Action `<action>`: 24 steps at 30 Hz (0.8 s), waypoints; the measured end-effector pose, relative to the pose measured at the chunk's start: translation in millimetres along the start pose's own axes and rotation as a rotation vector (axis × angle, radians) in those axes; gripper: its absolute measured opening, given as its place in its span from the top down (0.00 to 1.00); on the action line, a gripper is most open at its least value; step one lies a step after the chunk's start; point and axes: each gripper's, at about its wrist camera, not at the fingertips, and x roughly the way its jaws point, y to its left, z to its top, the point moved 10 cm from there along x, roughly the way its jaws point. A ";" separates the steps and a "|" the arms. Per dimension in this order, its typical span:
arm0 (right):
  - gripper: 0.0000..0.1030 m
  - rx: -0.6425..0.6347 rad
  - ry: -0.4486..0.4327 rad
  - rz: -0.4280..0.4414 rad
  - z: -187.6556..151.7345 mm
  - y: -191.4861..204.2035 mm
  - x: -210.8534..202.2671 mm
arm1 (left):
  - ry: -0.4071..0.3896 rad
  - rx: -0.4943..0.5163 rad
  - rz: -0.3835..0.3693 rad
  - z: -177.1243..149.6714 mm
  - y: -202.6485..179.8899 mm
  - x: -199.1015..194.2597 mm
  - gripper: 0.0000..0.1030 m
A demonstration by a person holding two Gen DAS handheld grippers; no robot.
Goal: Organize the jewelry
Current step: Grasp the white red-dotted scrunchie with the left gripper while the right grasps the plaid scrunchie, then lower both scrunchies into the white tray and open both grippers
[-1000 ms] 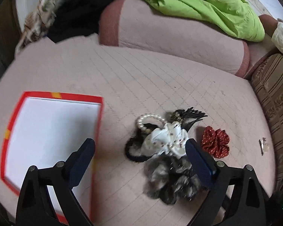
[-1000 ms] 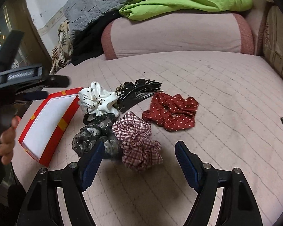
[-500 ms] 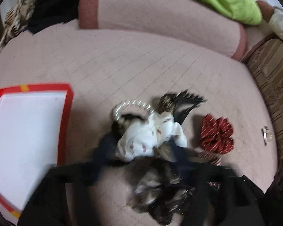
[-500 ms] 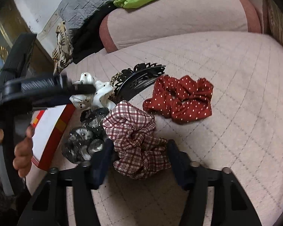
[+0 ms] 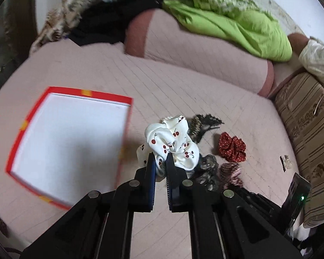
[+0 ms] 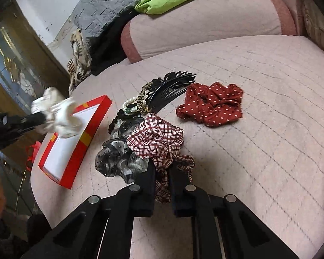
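White cherry scrunchie (image 5: 175,144) pinched in left tongs (image 5: 161,161) — orientation unclear.

Pink quilted bed (image 6: 270,129) (red box (image 6: 75,151), scrunchie pile (image 6: 140,146))

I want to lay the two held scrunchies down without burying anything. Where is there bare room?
The red box has a bare white floor. The bed is bare right of the red dotted scrunchie and near the grippers. It is crowded between box and dotted scrunchie: black comb, pearl bracelet, grey scrunchie.
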 end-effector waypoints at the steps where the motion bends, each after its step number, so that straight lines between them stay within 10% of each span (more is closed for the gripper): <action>1: 0.89 0.004 -0.011 -0.012 0.5 1.1 -5.5 | -0.015 -0.002 0.016 -0.1 5.1 -7.7 0.92; 14: 0.89 -0.009 -0.035 -0.029 -7.6 36.7 -70.9 | -0.107 -0.123 0.078 -16.0 93.0 -66.0 0.92; 24: 0.89 -0.143 0.020 0.100 5.6 138.2 -49.1 | -0.120 -0.292 0.083 -25.9 185.3 -74.3 0.92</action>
